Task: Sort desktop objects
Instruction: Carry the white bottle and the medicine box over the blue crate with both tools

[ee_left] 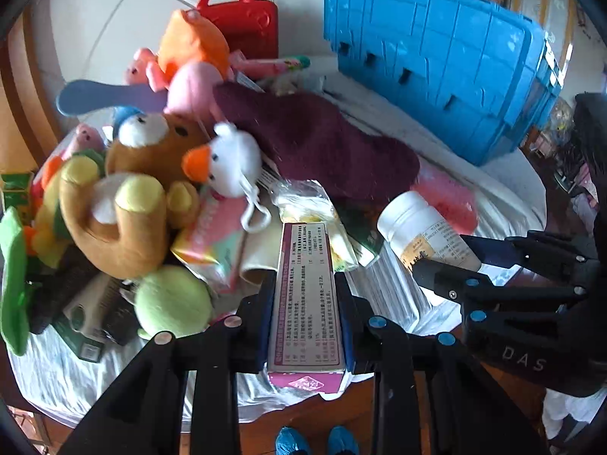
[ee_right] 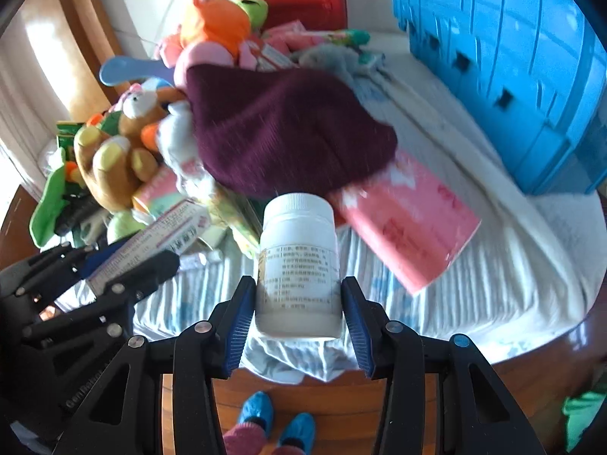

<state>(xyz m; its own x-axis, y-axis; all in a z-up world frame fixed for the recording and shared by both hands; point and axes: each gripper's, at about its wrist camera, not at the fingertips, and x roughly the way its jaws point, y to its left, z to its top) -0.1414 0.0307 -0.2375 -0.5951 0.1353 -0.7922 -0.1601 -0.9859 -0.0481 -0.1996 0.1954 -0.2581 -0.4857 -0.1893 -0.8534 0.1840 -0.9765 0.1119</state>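
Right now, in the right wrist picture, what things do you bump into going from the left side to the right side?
Green plush → brown teddy bear → purple knit hat → white bottle → pink box → blue crate.

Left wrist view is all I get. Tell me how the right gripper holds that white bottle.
Observer: The right gripper has both blue pads on the white bottle, low on its body, cap pointing away.
Operator: Report what lies past the bottle.
Observer: A pink package on the white cloth, partly under the maroon knit hat.
Operator: Check my left gripper from that side.
Observer: The left gripper grips the long box by its narrow sides.
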